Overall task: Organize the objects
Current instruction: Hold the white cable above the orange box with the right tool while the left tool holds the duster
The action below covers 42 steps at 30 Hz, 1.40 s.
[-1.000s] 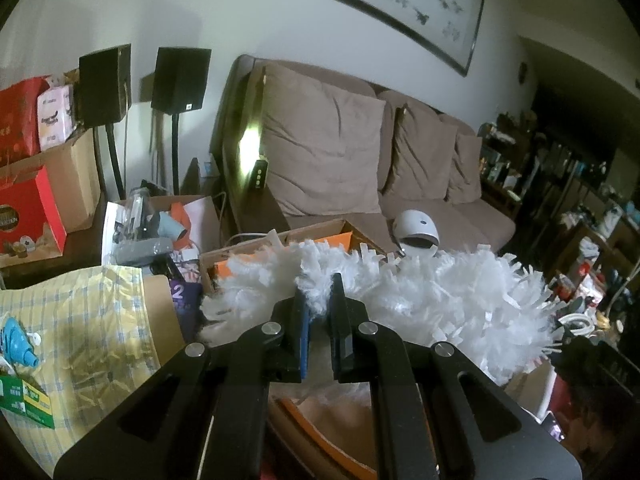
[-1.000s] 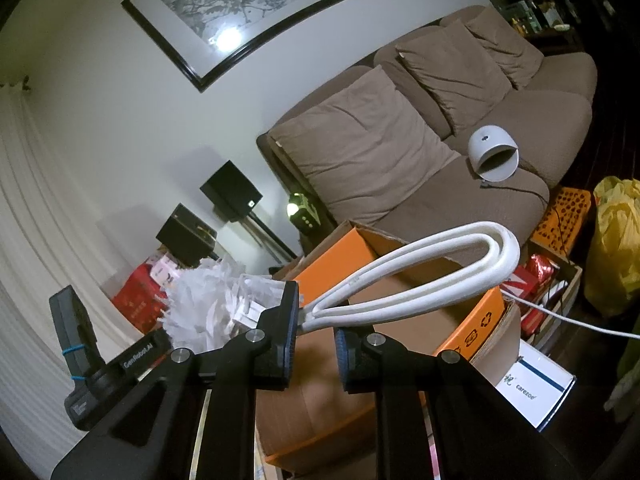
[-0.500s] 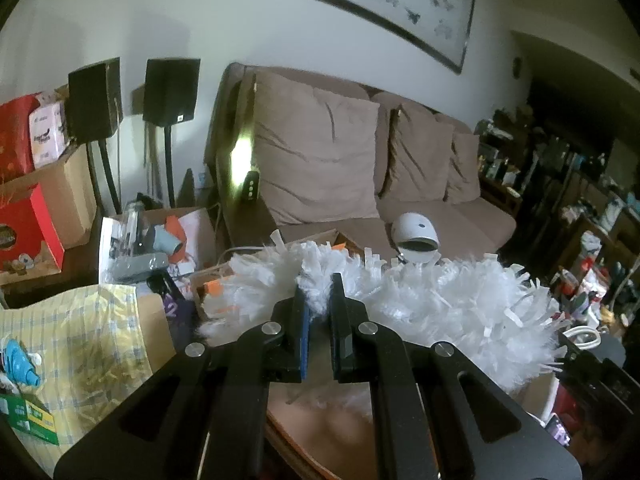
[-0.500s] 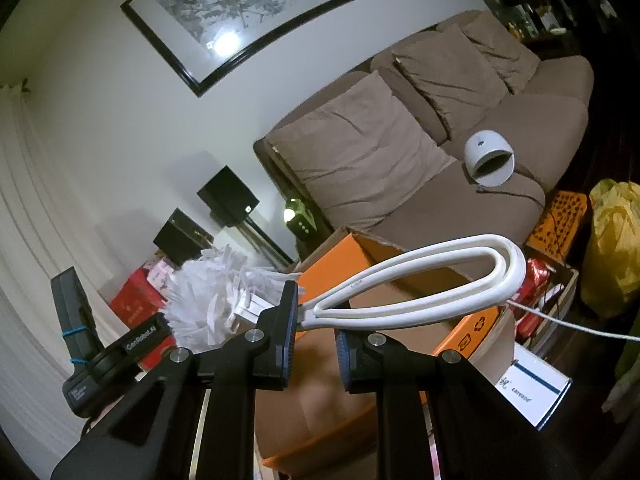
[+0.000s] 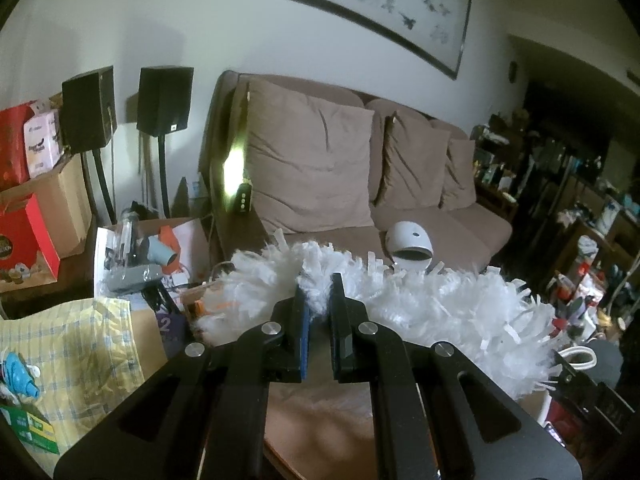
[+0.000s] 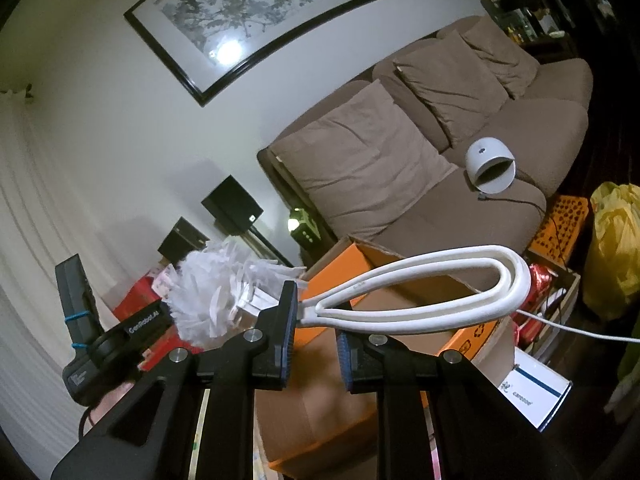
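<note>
A white fluffy duster head (image 5: 432,304) stretches across the left wrist view, and my left gripper (image 5: 318,292) is shut on its fluff near the middle. In the right wrist view the same duster head (image 6: 208,292) shows behind the left finger. Its white looped handle (image 6: 440,280) reaches out to the right from my right gripper (image 6: 316,312), which is shut on the handle's neck at the fingertips. The left gripper's black body (image 6: 104,344) appears at the lower left of that view. Part of the handle loop (image 5: 576,358) also shows at the right of the left wrist view.
An open orange cardboard box (image 6: 400,308) lies just below both grippers. Behind it is a brown sofa (image 6: 460,208) with a white dome device (image 6: 490,166). Black speakers (image 5: 164,100), stacked boxes and a yellow checked cloth (image 5: 68,348) are left; a yellow bag (image 6: 616,248) is right.
The left gripper has risen a little with the duster head, so the orange box is now mostly hidden behind the fluff. The right gripper and handle have hardly moved.
</note>
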Tool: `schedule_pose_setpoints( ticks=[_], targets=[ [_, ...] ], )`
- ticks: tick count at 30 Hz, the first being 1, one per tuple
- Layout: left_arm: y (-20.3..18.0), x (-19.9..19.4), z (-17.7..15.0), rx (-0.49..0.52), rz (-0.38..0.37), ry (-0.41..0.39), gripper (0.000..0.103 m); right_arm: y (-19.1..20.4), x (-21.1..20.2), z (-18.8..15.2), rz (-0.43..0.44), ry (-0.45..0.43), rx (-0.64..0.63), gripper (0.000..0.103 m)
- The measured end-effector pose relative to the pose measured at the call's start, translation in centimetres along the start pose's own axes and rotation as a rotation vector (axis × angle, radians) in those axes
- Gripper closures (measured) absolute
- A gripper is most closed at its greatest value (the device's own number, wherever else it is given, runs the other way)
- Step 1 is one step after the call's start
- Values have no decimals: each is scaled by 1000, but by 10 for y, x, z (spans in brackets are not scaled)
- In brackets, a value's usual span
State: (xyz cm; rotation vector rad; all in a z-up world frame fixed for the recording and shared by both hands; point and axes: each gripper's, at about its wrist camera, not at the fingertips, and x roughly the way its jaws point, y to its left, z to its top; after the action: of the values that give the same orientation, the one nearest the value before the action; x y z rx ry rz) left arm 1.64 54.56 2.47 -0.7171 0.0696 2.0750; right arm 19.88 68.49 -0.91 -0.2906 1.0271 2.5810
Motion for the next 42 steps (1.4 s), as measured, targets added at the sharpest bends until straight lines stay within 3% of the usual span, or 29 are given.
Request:
schedule_pose_setpoints(
  ticks=[14, 28, 42],
  targets=[
    [-4, 12, -4, 43, 31, 3, 96, -1, 1, -1, -4, 14, 3, 85],
    [3, 29, -7, 19, -32, 48, 95, -11, 9, -4, -27, 28, 21, 85],
    [10, 43, -11, 18, -50, 77, 95, -18, 21, -12, -29, 61, 45, 84]
  ],
)
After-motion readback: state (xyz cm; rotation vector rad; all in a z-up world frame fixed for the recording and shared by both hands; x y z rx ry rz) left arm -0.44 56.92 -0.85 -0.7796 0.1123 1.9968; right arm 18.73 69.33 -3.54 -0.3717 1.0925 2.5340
